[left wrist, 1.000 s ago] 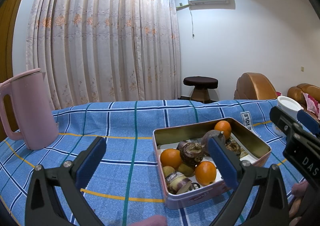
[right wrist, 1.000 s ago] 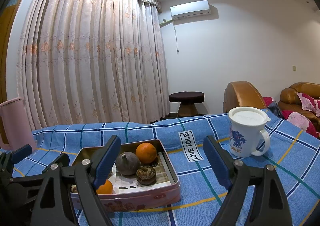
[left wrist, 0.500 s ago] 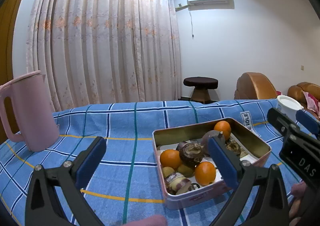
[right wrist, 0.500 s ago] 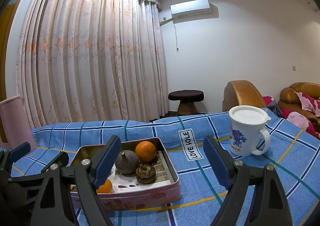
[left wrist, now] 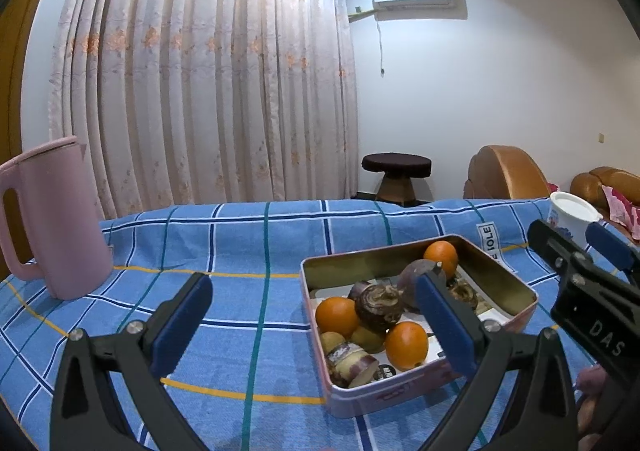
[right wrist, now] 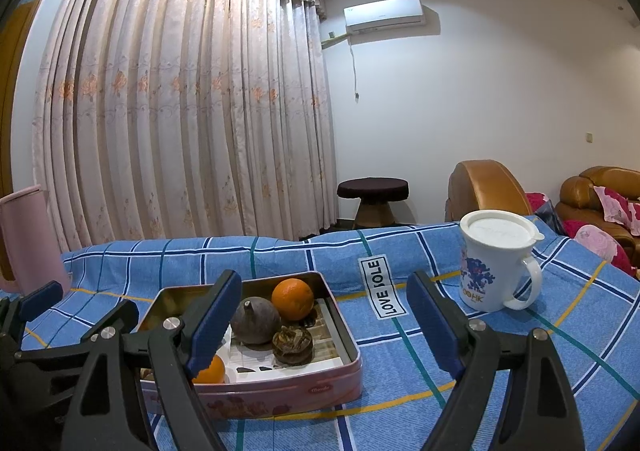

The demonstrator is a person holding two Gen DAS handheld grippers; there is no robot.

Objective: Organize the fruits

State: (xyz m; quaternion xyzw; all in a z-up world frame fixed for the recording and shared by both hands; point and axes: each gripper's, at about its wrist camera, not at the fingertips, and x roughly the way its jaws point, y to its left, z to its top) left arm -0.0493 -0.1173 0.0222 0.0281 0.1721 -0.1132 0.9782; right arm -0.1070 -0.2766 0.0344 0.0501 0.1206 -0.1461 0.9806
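A pink rectangular tin [left wrist: 400, 391] sits on the blue checked cloth and holds several fruits: oranges [left wrist: 337, 316], dark round fruits [left wrist: 379, 308] and small yellow-green ones [left wrist: 368, 339]. The tin also shows in the right wrist view [right wrist: 280, 391] with an orange [right wrist: 293, 299] and a dark fruit [right wrist: 255, 320]. My left gripper [left wrist: 312, 323] is open and empty, hovering before the tin's left side. My right gripper [right wrist: 324, 323] is open and empty, just right of the tin. The right gripper's body [left wrist: 592, 311] shows at the right edge of the left wrist view.
A pink jug [left wrist: 52, 223] stands at the far left of the table. A white lidded mug [right wrist: 496, 263] stands at the right. A "LOVE" label [right wrist: 380, 293] lies on the cloth. Brown armchairs [right wrist: 484, 191] and a dark stool [right wrist: 374, 199] stand behind the table.
Both views have shifted slightly; the jug sits a little further right in the left wrist view. Both grippers stay open and the fruits have not moved.
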